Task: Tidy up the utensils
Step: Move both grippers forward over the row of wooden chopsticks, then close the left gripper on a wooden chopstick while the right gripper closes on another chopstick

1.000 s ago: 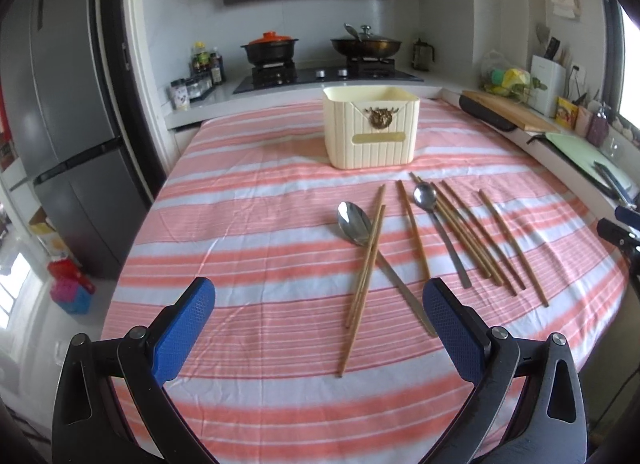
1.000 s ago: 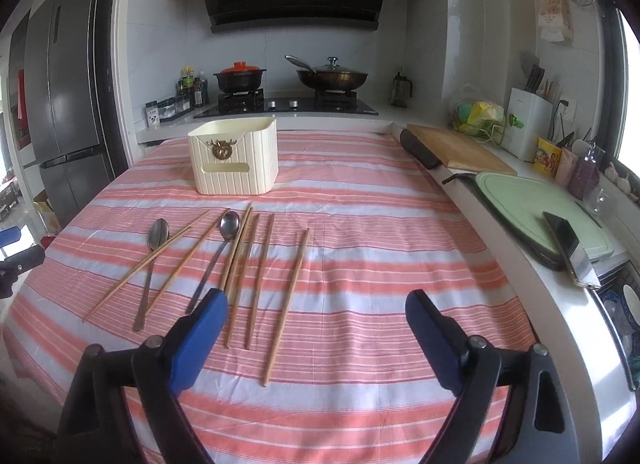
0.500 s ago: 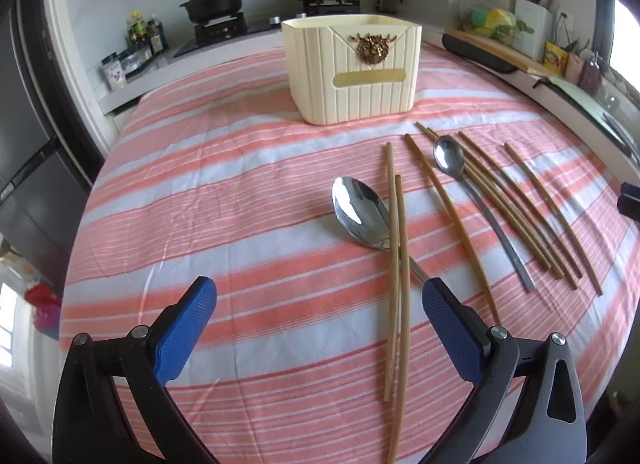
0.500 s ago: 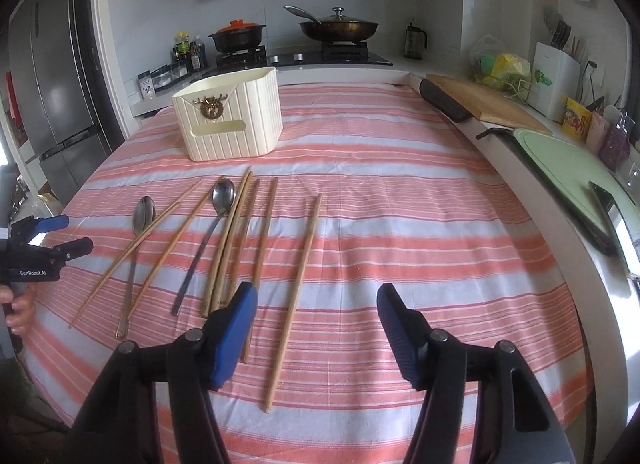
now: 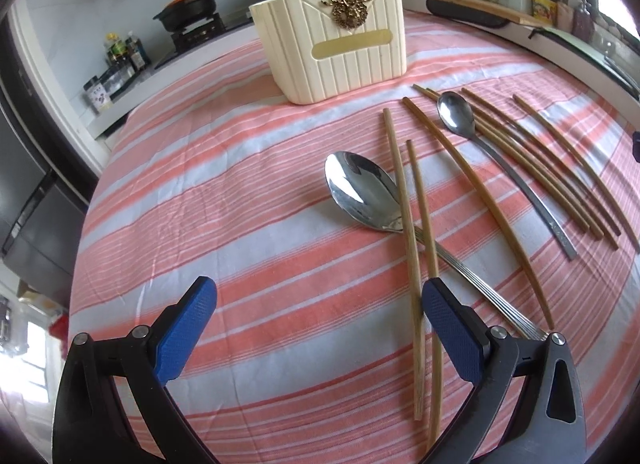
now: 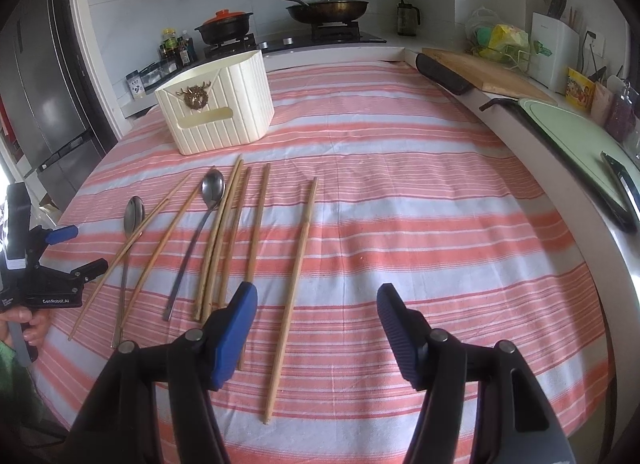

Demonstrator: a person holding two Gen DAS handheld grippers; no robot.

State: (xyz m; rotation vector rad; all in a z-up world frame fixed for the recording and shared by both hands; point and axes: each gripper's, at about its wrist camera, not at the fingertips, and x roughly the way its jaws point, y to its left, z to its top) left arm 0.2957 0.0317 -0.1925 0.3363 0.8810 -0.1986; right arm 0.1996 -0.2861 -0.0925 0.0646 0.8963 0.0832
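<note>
A cream ribbed utensil holder point(image 5: 332, 40) point(image 6: 218, 104) stands upright on the striped tablecloth. In front of it lie a large spoon point(image 5: 360, 188), a smaller long-handled spoon point(image 5: 456, 116) point(image 6: 212, 188) and several wooden chopsticks point(image 5: 406, 224) point(image 6: 256, 224). My left gripper point(image 5: 318, 286) is open low over the cloth, its right finger point(image 5: 452, 328) over two chopsticks and the large spoon's handle. My right gripper point(image 6: 316, 290) is open at a medium width. The rightmost chopstick point(image 6: 298, 264) runs between its fingers, and neither pad touches it.
The table edge meets a counter on the right with a black-handled cutting board point(image 6: 480, 72) and a green board point(image 6: 576, 144). A stove with a pot and a pan point(image 6: 328, 8) sits behind. A fridge point(image 6: 44, 96) stands at the left. A hand point(image 6: 32, 324) holds my left gripper.
Both grippers came forward and down toward the utensils. The left one rolled and now sits over the large spoon's handle. The right jaws narrowed from wide to medium.
</note>
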